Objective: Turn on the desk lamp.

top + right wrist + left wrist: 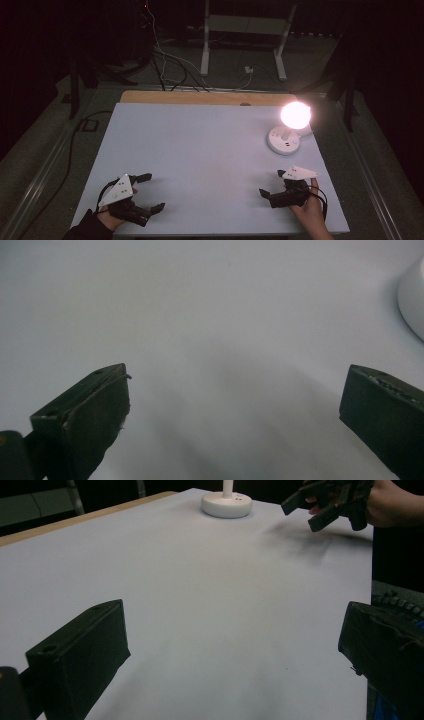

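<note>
A small white lamp with a round base (283,140) and a glowing globe (295,115) stands lit at the table's right rear. My left gripper (151,192) rests open near the front left edge, holding nothing. My right gripper (271,183) hangs open at the front right, a short way in front of the lamp, with nothing between its jaws. The left gripper view looks across the white tabletop (200,595) to the lamp base (226,504) and the right gripper (310,507) in a hand. In the right gripper view the lamp base (412,300) edges in at the right.
The white tabletop (200,155) lies on a wooden board (200,97) showing along the far edge. The room around is dark. Cables (170,65) and a white metal frame (245,30) lie on the floor beyond the table.
</note>
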Available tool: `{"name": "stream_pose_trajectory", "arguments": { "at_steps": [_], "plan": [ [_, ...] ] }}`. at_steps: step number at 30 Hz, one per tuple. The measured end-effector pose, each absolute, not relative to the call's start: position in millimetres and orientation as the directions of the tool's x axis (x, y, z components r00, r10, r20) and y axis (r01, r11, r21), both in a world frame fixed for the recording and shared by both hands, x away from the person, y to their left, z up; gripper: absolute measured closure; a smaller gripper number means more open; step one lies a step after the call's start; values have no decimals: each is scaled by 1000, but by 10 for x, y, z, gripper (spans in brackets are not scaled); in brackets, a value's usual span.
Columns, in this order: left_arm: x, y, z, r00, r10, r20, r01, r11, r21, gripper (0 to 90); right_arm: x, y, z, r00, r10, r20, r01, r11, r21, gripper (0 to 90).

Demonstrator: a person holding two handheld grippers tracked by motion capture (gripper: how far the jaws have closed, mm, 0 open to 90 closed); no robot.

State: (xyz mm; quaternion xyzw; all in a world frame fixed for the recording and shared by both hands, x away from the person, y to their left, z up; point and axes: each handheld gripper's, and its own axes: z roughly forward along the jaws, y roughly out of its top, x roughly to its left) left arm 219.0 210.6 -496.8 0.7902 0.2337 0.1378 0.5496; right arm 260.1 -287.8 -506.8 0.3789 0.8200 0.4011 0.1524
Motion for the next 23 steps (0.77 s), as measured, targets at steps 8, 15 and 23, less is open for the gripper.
{"name": "stream_pose_trajectory", "arguments": {
  "at_steps": [8,15,23],
  "plan": [
    [2190,2098,-4970,855,518,-38,218,-292,931,2,2526,-2988,-5100,-648,761,32,505,398,766,0],
    [2193,2095,-4973,855,516,-43,221,-289,931,2,2529,-2953,-5121,-656,755,2,478,413,775,0],
    [2191,2096,-4972,855,516,-43,222,-291,931,1,2532,-2949,-5118,-654,756,7,481,409,775,0]
  ]
}}
